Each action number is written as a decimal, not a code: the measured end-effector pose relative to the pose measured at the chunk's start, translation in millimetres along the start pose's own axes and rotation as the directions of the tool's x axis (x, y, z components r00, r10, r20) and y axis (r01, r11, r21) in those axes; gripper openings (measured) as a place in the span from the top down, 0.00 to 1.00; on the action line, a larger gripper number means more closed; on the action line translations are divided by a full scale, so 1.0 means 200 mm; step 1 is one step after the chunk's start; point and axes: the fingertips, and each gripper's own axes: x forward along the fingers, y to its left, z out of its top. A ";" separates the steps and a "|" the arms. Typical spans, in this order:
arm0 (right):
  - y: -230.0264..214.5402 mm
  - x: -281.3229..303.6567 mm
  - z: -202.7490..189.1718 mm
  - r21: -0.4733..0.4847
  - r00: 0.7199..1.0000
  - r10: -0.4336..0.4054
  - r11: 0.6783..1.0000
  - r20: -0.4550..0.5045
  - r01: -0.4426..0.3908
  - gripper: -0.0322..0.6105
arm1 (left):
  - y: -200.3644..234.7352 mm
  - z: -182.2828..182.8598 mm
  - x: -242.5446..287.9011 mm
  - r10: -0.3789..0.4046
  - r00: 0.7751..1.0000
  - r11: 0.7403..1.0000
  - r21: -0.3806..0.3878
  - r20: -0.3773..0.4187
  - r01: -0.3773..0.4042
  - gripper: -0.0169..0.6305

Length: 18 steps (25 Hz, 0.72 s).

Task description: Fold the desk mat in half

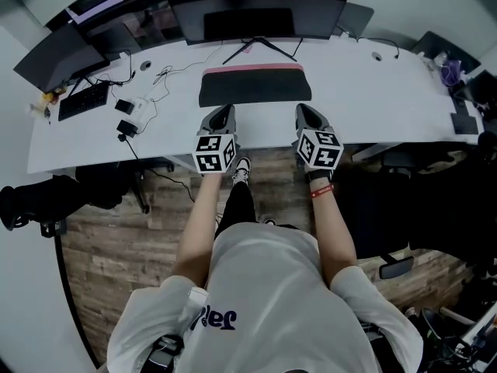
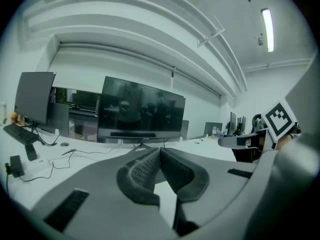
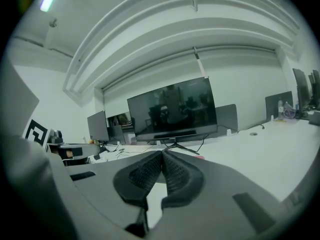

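Observation:
The desk mat lies flat on the white desk before the big monitor. It is black, with a pink strip along its far edge. My left gripper reaches the mat's near left edge and my right gripper its near right edge. In the left gripper view the left gripper has its ribbed pads meeting at the tip. The right gripper stands the same way, with a sliver of pink just beyond it. The jaws hide the mat's edge, so I cannot tell whether it is pinched.
A wide monitor on a spread-legged stand sits behind the mat. At the left are a second screen, a keyboard and cables with a white adapter. Dark chairs stand at the right, below the desk's front edge.

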 end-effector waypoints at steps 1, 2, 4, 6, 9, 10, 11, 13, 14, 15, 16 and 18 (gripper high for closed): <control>0.01 -0.04 0.00 -0.007 1.000 0.001 1.000 0.007 -0.001 0.93 | -0.02 0.00 -0.04 0.001 1.000 1.000 0.005 0.005 -0.001 0.94; 0.02 -0.09 0.00 -0.013 1.000 0.001 1.000 0.015 -0.001 0.93 | -0.05 0.00 -0.07 0.002 1.000 1.000 0.008 0.009 -0.002 0.94; 0.05 -0.17 0.00 -0.021 1.000 0.001 1.000 0.031 0.000 0.93 | -0.09 0.01 -0.14 0.003 1.000 1.000 0.016 0.017 -0.003 0.94; 0.08 -0.23 0.02 -0.025 0.999 0.004 1.000 0.050 -0.002 0.93 | -0.12 0.03 -0.20 0.001 1.000 1.000 0.026 0.027 -0.002 0.94; 0.12 -0.32 0.04 -0.042 0.997 0.005 0.999 0.073 -0.002 0.93 | -0.16 0.06 -0.27 -0.002 0.999 0.999 0.036 0.040 0.000 0.94; 0.13 -0.34 0.05 -0.045 0.997 0.003 0.999 0.077 0.000 0.93 | -0.17 0.07 -0.28 -0.003 0.999 0.999 0.039 0.044 0.002 0.94; 0.13 -0.36 0.06 -0.046 0.997 0.000 0.999 0.081 0.004 0.93 | -0.18 0.09 -0.30 -0.006 0.999 0.999 0.041 0.046 0.004 0.94; 0.15 -0.37 0.08 -0.042 0.996 -0.011 0.999 0.086 0.015 0.93 | -0.18 0.12 -0.31 -0.014 0.999 0.999 0.045 0.049 0.012 0.94; 0.16 -0.37 0.09 -0.042 0.996 -0.017 0.999 0.090 0.021 0.93 | -0.17 0.14 -0.30 -0.020 0.999 0.999 0.049 0.049 0.018 0.94; 0.18 -0.36 0.10 -0.042 0.995 -0.023 0.999 0.094 0.027 0.93 | -0.15 0.15 -0.30 -0.028 0.998 0.998 0.054 0.049 0.026 0.94; 0.19 -0.34 0.11 -0.043 0.995 -0.029 0.999 0.098 0.034 0.93 | -0.14 0.16 -0.28 -0.039 0.998 0.998 0.060 0.048 0.036 0.94; 0.19 -0.31 0.13 -0.038 0.993 -0.053 0.998 0.106 0.057 0.93 | -0.13 0.19 -0.24 -0.070 0.996 0.995 0.079 0.047 0.066 0.94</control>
